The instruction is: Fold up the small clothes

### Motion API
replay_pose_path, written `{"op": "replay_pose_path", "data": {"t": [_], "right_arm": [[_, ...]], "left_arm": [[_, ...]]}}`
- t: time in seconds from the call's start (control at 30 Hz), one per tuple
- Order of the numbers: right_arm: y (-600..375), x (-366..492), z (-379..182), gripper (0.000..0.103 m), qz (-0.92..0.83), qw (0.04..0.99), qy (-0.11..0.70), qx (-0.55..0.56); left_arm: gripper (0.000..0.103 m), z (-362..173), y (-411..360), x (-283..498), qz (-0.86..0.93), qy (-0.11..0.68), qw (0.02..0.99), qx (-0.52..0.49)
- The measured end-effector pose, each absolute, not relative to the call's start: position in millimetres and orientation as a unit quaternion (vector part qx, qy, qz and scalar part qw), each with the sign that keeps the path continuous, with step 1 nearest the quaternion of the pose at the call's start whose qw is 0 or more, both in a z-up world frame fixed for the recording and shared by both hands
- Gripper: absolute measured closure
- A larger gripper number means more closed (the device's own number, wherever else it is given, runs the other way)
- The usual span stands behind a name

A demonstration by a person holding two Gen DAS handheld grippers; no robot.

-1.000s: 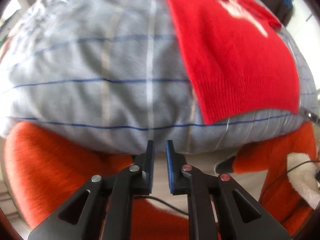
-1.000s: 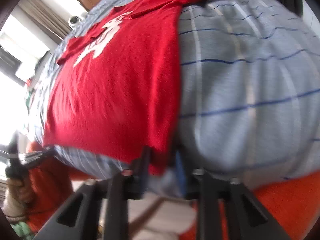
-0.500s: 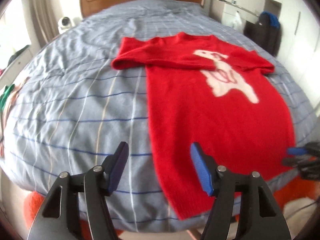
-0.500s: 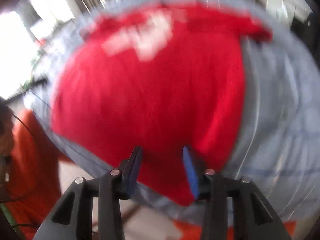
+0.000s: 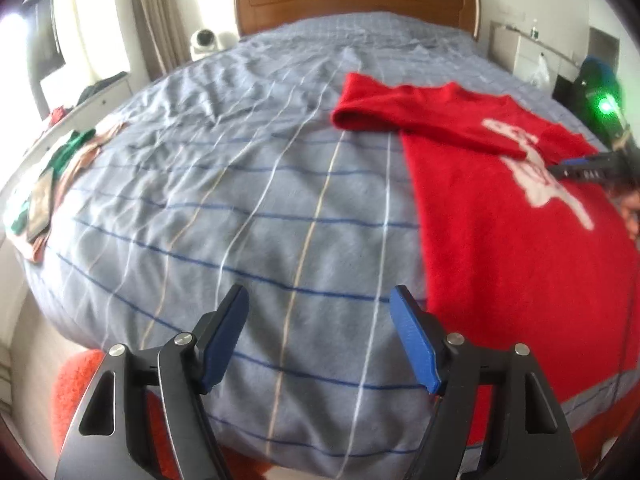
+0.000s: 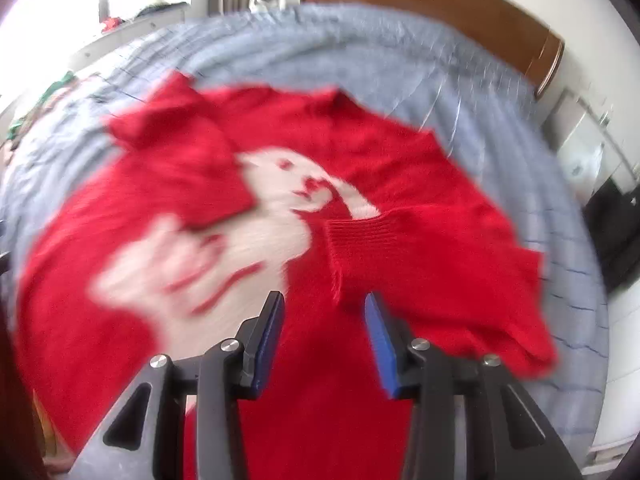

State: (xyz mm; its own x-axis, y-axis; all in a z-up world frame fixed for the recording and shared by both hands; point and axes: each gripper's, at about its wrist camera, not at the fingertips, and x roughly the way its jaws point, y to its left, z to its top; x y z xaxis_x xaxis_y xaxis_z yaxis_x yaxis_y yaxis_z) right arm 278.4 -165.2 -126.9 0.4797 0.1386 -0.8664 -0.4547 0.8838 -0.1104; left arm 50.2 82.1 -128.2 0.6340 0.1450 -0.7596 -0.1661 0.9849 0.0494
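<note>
Two tools are in play over one garment, and both have just let go of its hem. Nearest in the left wrist view, the left tool (image 5: 318, 334) has its jaws opening, now well apart, with nothing between them but the blue-checked bedspread (image 5: 224, 216); a second ago they were nearly together at the bed's near edge, below the hem. That tool has since tipped up and now looks across the bed, with the red sweater (image 5: 500, 240) lying just to its right.

In the right wrist view, the right tool (image 6: 324, 336) hovers over the middle of the sweater with its jaws partly apart and empty. A second ago it was down at the hem corner; it has since swept inward over the body of the garment, and the picture is blurred by that motion. Just beyond its fingertips lies the ribbed cuff (image 6: 360, 236) of one sleeve, already laid across the chest beside the white animal motif (image 6: 256, 220). The other sleeve (image 5: 384, 116) is likewise folded inward near the collar.

So the sweater lies flat, face up, on the bed, sleeves in, and the hem has been pulled straight and released. My reading is that smoothing is done and the next fold is to come, though which edge gets taken I cannot tell. Farther off are the wooden headboard (image 5: 356, 0) and some loose clothes (image 5: 60, 168) at the bed's left edge.
</note>
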Motion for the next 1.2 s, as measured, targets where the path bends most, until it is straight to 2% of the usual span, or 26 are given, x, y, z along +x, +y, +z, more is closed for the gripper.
{"op": "replay_pose_path", "data": {"t": [0.03, 0.07, 0.1, 0.17, 0.37, 0.5, 0.67, 0.87, 0.93, 1.07, 1.2], "right_arm": [[-171, 287, -131, 0.063, 0.173, 0.848, 0.483, -0.136], [-182, 291, -126, 0.086, 0.16, 0.861, 0.472, -0.104], [-193, 292, -120, 0.097, 0.144, 0.87, 0.464, -0.08], [-235, 286, -95, 0.096, 0.109, 0.892, 0.438, -0.018], [-427, 232, -31, 0.096, -0.091, 0.917, 0.386, 0.045], [-537, 185, -29, 0.096, -0.184, 0.895, 0.389, 0.115], [-580, 155, -65, 0.096, -0.191, 0.866, 0.414, 0.205], [-596, 119, -72, 0.096, -0.174, 0.861, 0.364, 0.31], [-596, 119, -77, 0.096, -0.177, 0.85, 0.372, 0.328], [-601, 113, -124, 0.097, -0.198, 0.804, 0.444, 0.342], [-602, 106, -126, 0.096, -0.195, 0.803, 0.43, 0.364]], "left_arm": [[0.028, -130, 85, 51, 0.085, 0.425, 0.901, -0.022], [0.028, -131, 86, 51, 0.083, 0.427, 0.9, -0.027], [0.028, -132, 88, 52, 0.082, 0.428, 0.9, -0.032], [0.028, -133, 89, 56, 0.079, 0.43, 0.899, -0.035], [0.028, -139, 86, 59, 0.068, 0.444, 0.892, -0.049], [0.028, -144, 80, 61, 0.068, 0.45, 0.89, -0.04], [0.028, -145, 72, 60, 0.073, 0.447, 0.891, -0.015], [0.028, -145, 77, 57, 0.083, 0.448, 0.89, -0.01], [0.028, -147, 79, 59, 0.083, 0.451, 0.888, -0.02], [0.028, -147, 76, 60, 0.08, 0.451, 0.889, -0.013], [0.028, -146, 77, 57, 0.08, 0.45, 0.889, -0.006]]}}
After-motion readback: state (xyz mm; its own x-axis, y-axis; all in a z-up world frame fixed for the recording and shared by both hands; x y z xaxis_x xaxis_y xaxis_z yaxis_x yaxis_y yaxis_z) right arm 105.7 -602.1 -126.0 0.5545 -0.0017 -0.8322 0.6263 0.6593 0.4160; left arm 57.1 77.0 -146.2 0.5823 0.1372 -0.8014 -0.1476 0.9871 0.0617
